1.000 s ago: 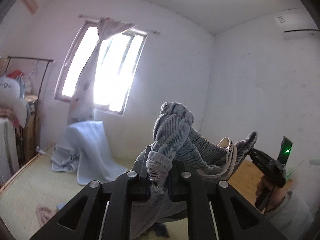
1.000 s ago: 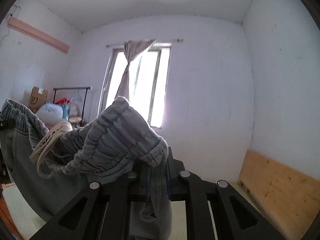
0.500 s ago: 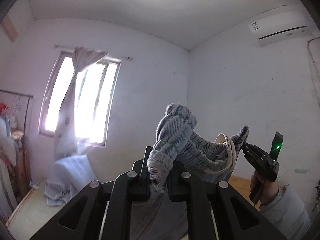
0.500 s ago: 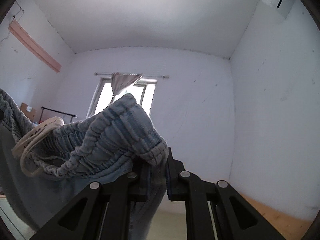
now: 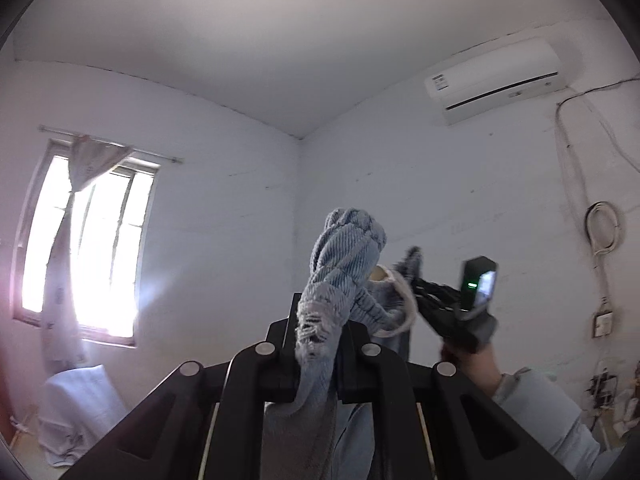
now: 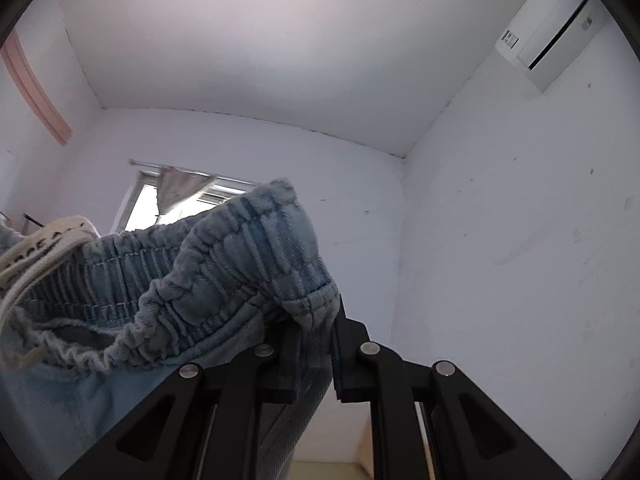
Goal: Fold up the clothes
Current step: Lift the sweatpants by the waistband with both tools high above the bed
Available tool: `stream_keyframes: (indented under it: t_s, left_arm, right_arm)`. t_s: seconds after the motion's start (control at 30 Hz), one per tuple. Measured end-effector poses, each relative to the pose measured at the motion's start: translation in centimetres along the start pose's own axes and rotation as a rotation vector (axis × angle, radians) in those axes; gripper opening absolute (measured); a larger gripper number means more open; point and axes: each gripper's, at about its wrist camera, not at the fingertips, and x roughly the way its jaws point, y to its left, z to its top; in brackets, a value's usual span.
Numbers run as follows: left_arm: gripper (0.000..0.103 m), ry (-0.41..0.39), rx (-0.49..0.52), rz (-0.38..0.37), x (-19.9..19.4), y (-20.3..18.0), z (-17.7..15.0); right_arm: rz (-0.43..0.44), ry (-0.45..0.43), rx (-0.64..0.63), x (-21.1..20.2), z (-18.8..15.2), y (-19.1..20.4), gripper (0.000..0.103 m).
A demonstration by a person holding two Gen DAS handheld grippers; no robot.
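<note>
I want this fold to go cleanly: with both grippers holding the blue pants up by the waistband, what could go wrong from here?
1. The left gripper pinches only a frayed bunch of the waistband, which might slip out.
2. The cream drawstring hangs in a loose loop near the right gripper and could snag.
3. The bunched waistband may fold crooked.

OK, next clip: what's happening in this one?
A person is holding up a pair of blue denim pants by the elastic waistband, one handheld gripper at each end. The left gripper and the right gripper are each shut on a bunch of the waistband, which sags between them with its cream drawstring hanging loose. Both cameras look up towards the ceiling and the air conditioner. The pants hang below; no fold has been made yet.
</note>
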Motion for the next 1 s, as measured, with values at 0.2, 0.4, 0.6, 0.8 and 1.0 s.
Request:
stream_keyframes:
  t_s: [0.2, 0.4, 0.6, 0.8, 1.0]
  left_arm:
    - [0.010, 0.021, -0.074, -0.069, 2.8, -0.1, 0.0]
    - [0.010, 0.062, -0.152, -0.019, 4.5, 5.6, -3.5]
    - [0.010, 0.123, -0.204, 0.122, 1.8, 12.7, -8.4]
    - [0.010, 0.201, -0.229, 0.317, -4.6, 20.3, -14.2]
    - [0.010, 0.276, -0.293, 0.536, -12.8, 29.2, -20.9]
  right_arm:
    - [-0.090, 0.043, -0.081, 3.6, 1.9, -1.0, 0.010]
    - [-0.109, 0.041, -0.096, 7.5, 1.8, 1.4, 0.010]
    - [-0.011, 0.063, -0.100, 11.7, -2.7, 11.6, 0.010]
    - [0.184, 0.141, -0.111, 14.6, -9.7, 26.6, 0.010]
    - [0.393, 0.225, -0.097, 15.9, -17.3, 44.6, 0.010]
